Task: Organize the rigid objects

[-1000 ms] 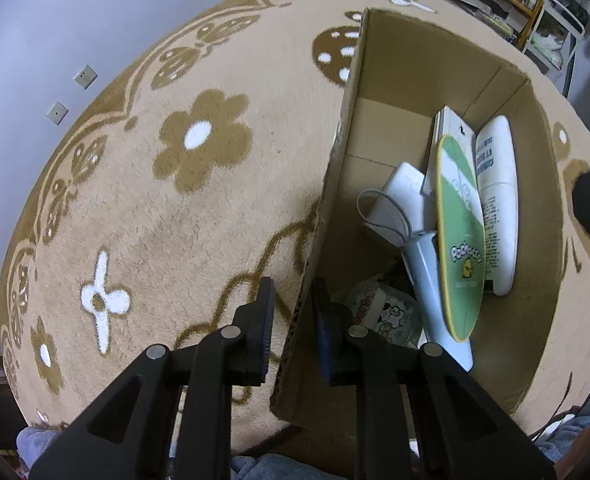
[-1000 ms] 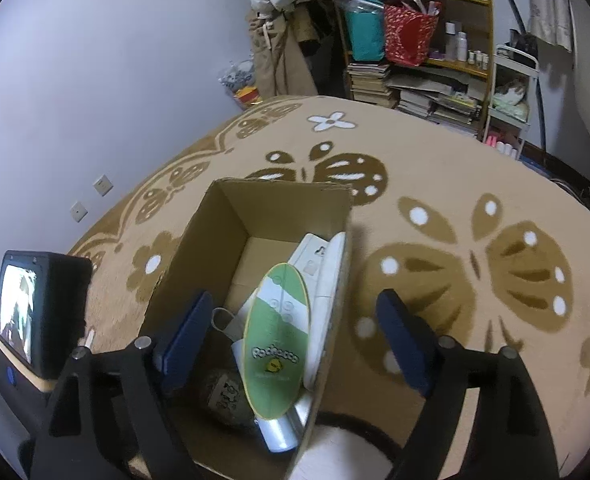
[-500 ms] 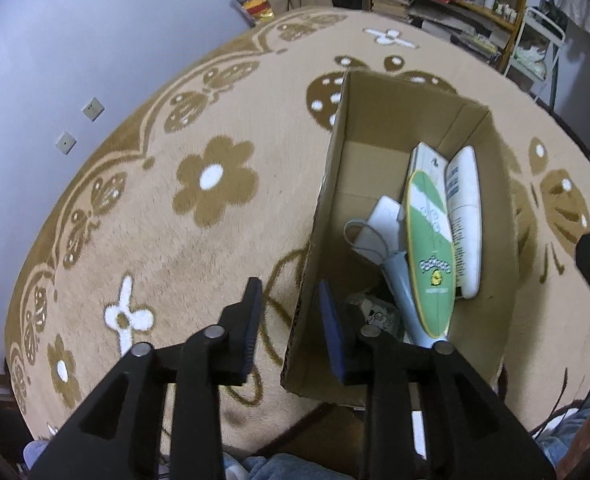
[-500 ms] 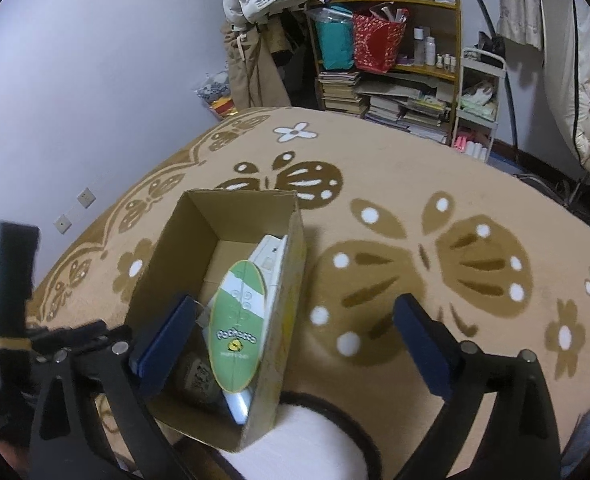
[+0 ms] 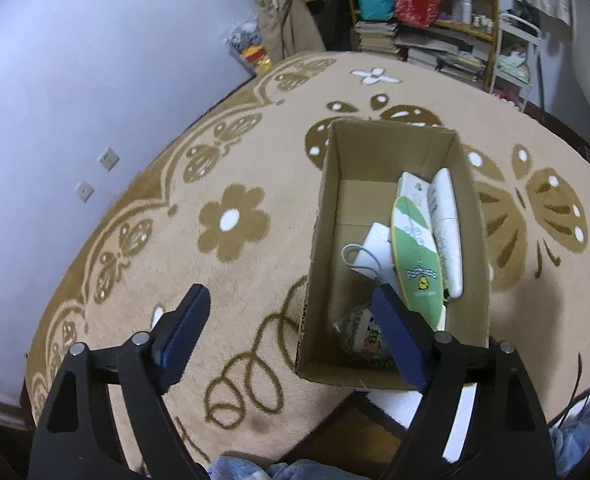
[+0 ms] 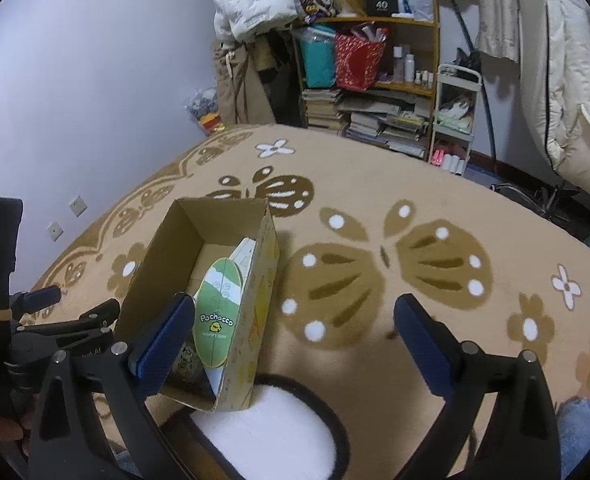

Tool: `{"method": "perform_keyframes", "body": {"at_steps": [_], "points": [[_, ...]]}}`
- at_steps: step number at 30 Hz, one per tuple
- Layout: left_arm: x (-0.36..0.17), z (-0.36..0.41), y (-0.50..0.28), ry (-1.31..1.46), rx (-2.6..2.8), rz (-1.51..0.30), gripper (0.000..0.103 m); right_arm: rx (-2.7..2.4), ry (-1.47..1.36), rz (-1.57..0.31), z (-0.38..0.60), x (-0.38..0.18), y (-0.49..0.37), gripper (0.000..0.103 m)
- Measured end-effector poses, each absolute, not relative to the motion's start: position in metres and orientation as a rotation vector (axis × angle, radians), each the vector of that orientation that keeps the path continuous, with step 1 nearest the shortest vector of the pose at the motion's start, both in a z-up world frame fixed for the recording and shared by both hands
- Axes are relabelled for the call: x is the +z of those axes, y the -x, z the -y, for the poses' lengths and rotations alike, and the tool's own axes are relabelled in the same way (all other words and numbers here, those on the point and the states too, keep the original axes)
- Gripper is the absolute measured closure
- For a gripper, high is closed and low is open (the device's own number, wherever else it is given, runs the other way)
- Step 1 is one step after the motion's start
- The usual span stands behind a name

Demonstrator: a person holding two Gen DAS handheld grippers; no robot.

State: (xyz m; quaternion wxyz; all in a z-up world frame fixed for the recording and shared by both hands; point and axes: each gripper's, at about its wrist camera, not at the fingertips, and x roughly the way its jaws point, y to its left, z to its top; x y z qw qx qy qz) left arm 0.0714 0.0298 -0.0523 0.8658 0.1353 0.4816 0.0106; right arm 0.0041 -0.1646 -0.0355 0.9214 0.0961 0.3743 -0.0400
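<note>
Both grippers hang empty over the rug [image 5: 255, 160] — the left gripper [image 5: 291, 328], jaws just opening wide, straddles the cardboard box's [image 5: 323, 240] near-left wall; right gripper [image 6: 295, 344] gapes fully.

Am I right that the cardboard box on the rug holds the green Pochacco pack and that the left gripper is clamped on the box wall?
Not quite: the left gripper is open, its jaws having just opened off the box wall, as the left wrist view shows. The Pochacco pack is inside.
</note>
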Motion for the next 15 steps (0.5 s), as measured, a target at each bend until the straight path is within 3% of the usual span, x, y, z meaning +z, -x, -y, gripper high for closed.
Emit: {"method": "perform_keyframes", "body": {"at_steps": [8,15], "points": [[-0.022,-0.033,-0.043,-0.185,-0.053,-0.907,0.009,-0.091,-0.183,-0.701,0.168,-0.017,0.03,0.0],[-0.008,-0.039,-0.023,-0.183,-0.038,-0.848,0.008,-0.098,-0.201,-0.662,0.175,-0.011,0.056,0.0]]}}
